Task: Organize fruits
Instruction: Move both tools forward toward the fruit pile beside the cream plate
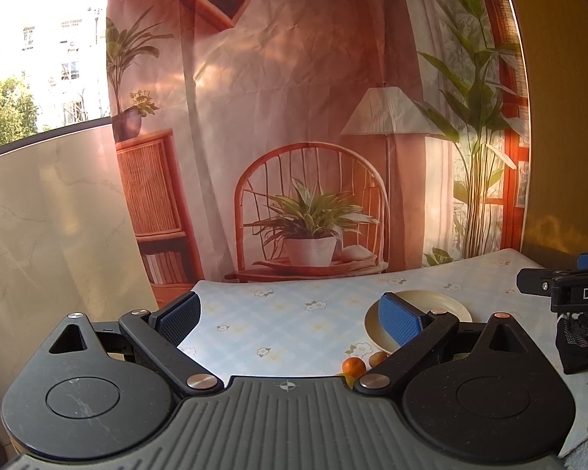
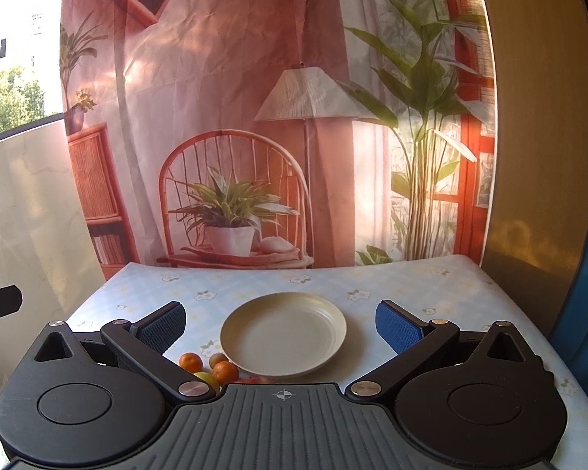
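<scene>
Two grippers, both hanging above the near edge of the table [image 2: 431, 274], jaws spread wide and nothing in either one. So I'd say the fruit sorting hasn't really started.

Going left to right: the left gripper [image 1: 290, 319] sits off toward the table's left side and is aimed at bare tablecloth, with the fruit low on its right. The fruit huddles at the near edge just left of the plate [image 2: 284, 333]. I can make out one mandarin [image 2: 191, 361], a second mandarin [image 2: 225, 371], a brownish kiwi-looking thing [image 2: 217, 358] touching the plate rim, and a yellow-green fruit [image 2: 207, 379] half hidden under the tool. Something pinkish peeks out too, can't tell what. The right gripper [image 2: 280, 327] points level, straight across the empty plate.

If it were me, I'd tip the right one down and a little left, since the pile is nearly underneath it. Take an outer mandarin first and straddle it across its widest part. Close gently, because round fruit squirts out of flat pads. Watch the neighbours too, they're touching and will roll off the near edge if nudged.
</scene>
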`<state>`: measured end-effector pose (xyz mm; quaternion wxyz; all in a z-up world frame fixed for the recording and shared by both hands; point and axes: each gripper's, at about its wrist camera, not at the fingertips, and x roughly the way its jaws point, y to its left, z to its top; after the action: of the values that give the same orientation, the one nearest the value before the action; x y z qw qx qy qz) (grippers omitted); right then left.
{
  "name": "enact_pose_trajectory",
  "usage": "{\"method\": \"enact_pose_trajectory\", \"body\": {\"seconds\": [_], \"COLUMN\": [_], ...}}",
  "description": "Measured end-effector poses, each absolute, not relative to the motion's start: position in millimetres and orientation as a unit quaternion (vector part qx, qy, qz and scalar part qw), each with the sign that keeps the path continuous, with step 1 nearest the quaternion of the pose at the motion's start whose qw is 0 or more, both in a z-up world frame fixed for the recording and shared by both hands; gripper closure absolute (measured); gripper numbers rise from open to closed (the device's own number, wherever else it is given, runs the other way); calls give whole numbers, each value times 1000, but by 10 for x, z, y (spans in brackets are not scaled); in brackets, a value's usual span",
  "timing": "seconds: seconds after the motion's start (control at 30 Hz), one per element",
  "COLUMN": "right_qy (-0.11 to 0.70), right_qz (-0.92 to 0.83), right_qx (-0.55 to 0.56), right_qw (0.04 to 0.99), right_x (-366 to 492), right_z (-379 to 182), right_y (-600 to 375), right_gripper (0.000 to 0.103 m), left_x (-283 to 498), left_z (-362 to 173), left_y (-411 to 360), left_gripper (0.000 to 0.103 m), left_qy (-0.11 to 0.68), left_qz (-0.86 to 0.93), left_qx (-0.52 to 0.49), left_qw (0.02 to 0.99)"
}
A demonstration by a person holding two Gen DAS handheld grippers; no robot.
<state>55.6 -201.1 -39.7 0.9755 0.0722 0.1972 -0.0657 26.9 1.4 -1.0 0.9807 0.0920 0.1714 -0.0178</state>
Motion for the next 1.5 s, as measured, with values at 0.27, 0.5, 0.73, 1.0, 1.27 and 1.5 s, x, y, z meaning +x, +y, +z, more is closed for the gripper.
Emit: {"method": "enact_pose_trajectory", "body": {"seconds": [0.27, 0.5, 0.73, 1.0, 1.27, 1.5], "right_qy": [198, 205, 231, 245, 251, 274], "right_qz": [-69, -89, -98, -66, -27, -10], "right_qx": [69, 35, 76, 96, 91, 73], "right_qw": [975, 974, 965, 962, 963, 959], "right_x": [846, 1035, 1194, 1331, 1366, 1429], "right_z": [-626, -894, -1179, -1380, -1527, -1620], "right_y": [-2128, -2121, -2272, -2327, -2210, -2094], "right_gripper": [0, 0, 0, 0, 0, 0], "left_x": [620, 926, 1137, 1282, 1361, 1402], "left_z": [-145, -339, -557, -731, -895, -1002], "left_y": [3, 46, 194, 346, 299, 310], "left_gripper": [4, 4, 4, 5, 6, 6], "left_qy": [183, 217, 238, 241, 249, 281], "left_qz": [-24, -23, -13, -36, -35, -75], "left_qx": [108, 109, 81, 27, 22, 6], "left_qw": [977, 970, 968, 970, 968, 957]}}
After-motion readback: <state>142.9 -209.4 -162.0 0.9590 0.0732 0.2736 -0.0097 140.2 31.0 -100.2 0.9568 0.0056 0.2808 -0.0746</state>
